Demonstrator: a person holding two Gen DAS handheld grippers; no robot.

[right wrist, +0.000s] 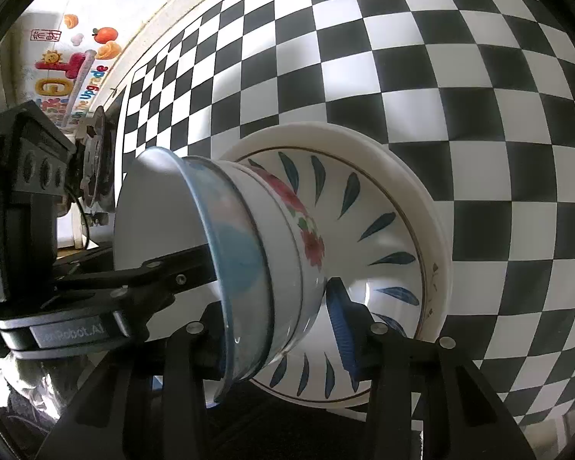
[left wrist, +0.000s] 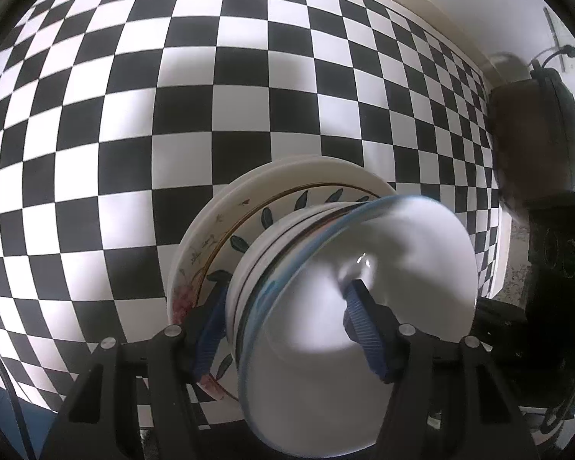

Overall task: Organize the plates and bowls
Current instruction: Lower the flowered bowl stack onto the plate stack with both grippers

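A stack of nested bowls (left wrist: 326, 280) sits on a stack of plates (left wrist: 226, 230) on the checkered tablecloth (left wrist: 172, 96). The top bowl is white inside with a blue rim (left wrist: 287, 268). The top plate shows blue leaf marks (right wrist: 364, 230). My left gripper (left wrist: 287, 310) is shut on the bowl stack, one pad outside, one pad (left wrist: 360, 314) inside the top bowl. My right gripper (right wrist: 283, 329) is shut on the same bowl stack (right wrist: 272, 237) from the opposite side; its right pad (right wrist: 341, 326) lies against the bowls' outer wall.
The left gripper's body (right wrist: 57, 268) shows at the left of the right wrist view. The right gripper's dark body (left wrist: 548, 249) shows at the right of the left wrist view. A wall with colourful stickers (right wrist: 73, 65) stands beyond the table edge.
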